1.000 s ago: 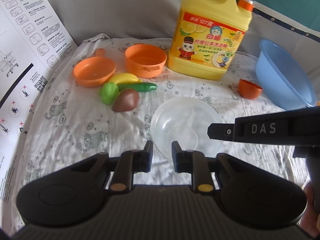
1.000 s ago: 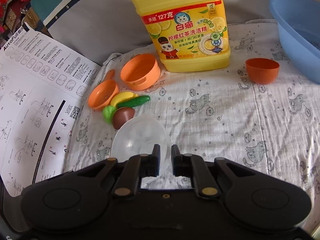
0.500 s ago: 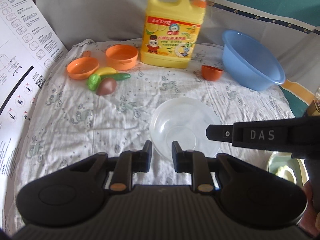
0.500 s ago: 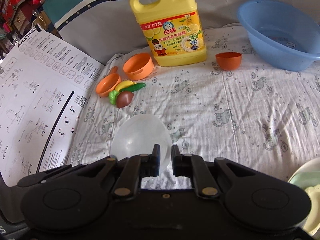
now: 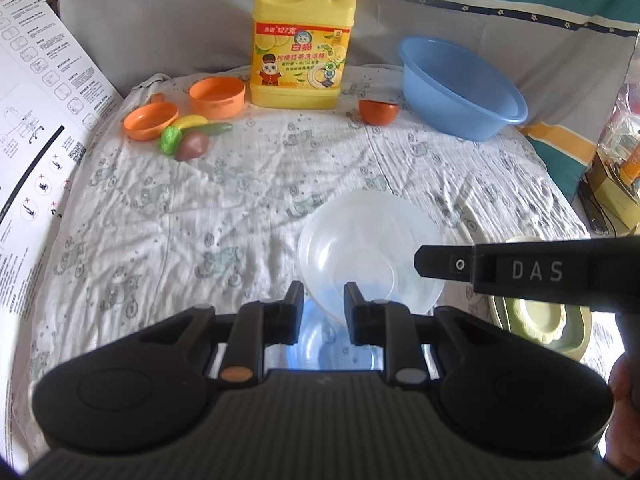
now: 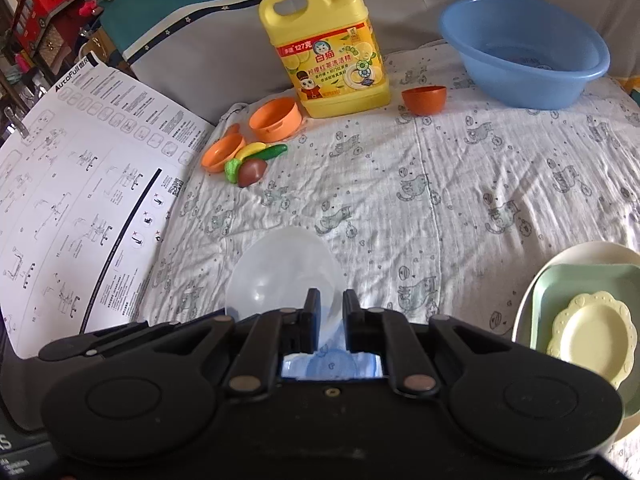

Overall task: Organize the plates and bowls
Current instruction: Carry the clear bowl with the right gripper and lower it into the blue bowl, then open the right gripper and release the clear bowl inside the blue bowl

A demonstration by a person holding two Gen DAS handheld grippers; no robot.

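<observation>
Right wrist view: the right gripper (image 6: 328,314) pinches the rim of a clear plastic bowl (image 6: 280,276) above the cat-print cloth (image 6: 440,200). The left gripper (image 5: 323,306), fingers narrowly parted, straddles its near rim; contact unclear.

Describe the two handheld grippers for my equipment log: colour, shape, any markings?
Both are matte black plastic. The left gripper and right gripper each have two short, blocky fingers on angled linkage arms, flanked by rounded paddle-shaped housings with a ribbed panel between. Pivot caps are orange and grey on the left, brownish on the right. White "DAS" lettering marks the right gripper's side. No cables or sleeves show.
</observation>
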